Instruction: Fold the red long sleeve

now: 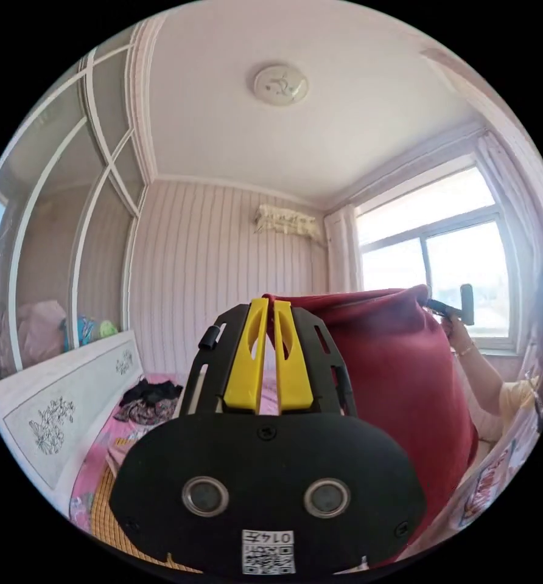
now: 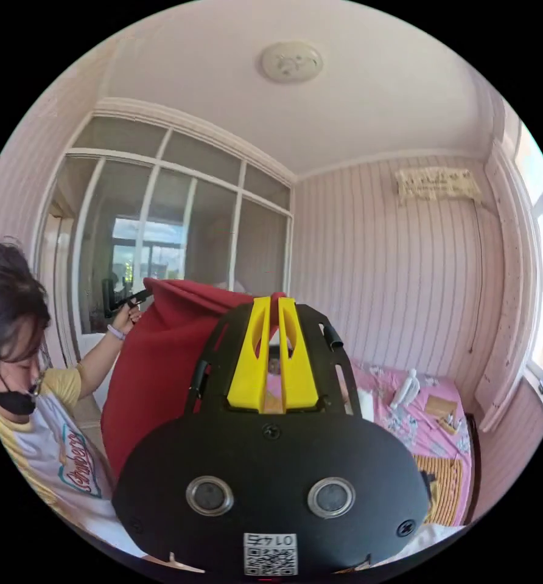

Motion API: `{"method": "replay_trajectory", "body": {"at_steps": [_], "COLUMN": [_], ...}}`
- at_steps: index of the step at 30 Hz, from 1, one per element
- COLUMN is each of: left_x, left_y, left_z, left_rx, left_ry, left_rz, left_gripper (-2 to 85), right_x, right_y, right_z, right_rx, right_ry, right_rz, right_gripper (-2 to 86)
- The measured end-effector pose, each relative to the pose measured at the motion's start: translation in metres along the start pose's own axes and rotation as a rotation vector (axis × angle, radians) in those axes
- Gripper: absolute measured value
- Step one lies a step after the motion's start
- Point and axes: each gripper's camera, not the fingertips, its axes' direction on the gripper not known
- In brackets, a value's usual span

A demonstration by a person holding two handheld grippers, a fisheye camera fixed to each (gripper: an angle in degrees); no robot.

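- Since it sags between both grips, the red long sleeve [image 1: 399, 377] looks soft, light, floppy.
- Left gripper [image 1: 270, 304] & right gripper [image 2: 273, 302]: fingers closed, probably pinching its top edge; keep hold at the corners.

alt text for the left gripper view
The left gripper pinches one top corner of a red long sleeve held up in the air, while the right gripper holds the other corner by a bright window.

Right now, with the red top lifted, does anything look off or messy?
The red top hangs bunched between both claws, its upper edge sagging and rolled, not taut. The left claw and the right claw each pinch a corner. A dark heap of clothes lies crumpled on the bed.
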Motion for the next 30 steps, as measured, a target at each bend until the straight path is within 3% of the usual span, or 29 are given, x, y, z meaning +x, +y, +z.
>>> {"method": "replay_trajectory", "body": {"at_steps": [3,7,14,17,19,23,30], "left_x": [-0.034,-0.059,-0.048,-0.043,-0.046,-0.053,-0.036], "left_y": [0.046,0.069,-0.006,0.013,0.045,0.170,0.453], "left_z": [0.090,0.148,0.185,0.197,0.210,0.245,0.257], "left_rx": [-0.217,-0.250,-0.042,-0.022,-0.092,-0.382,-0.928], "left_ry": [-0.095,-0.071,-0.095,-0.054,-0.052,-0.038,-0.033], "left_rz": [-0.104,-0.261,-0.135,-0.103,-0.095,-0.103,-0.337], "left_gripper": [-0.9,-1.0,-1.0,-1.0,-1.0,-0.9,-0.7], "right_x": [0.058,0.111,0.111,0.108,0.108,0.099,0.064], "right_y": [0.044,0.064,-0.001,0.023,0.059,0.197,0.502], "right_z": [0.092,0.148,0.142,0.150,0.163,0.207,0.285], "right_rx": [-0.188,-0.180,0.227,0.274,0.220,-0.065,-0.677], "right_ry": [0.042,-0.049,-0.025,-0.061,-0.088,-0.011,-0.029], "right_rz": [0.167,0.402,0.228,0.194,0.182,0.226,0.708], "right_gripper": [1.0,1.0,1.2,1.3,1.3,1.4,1.6]}}
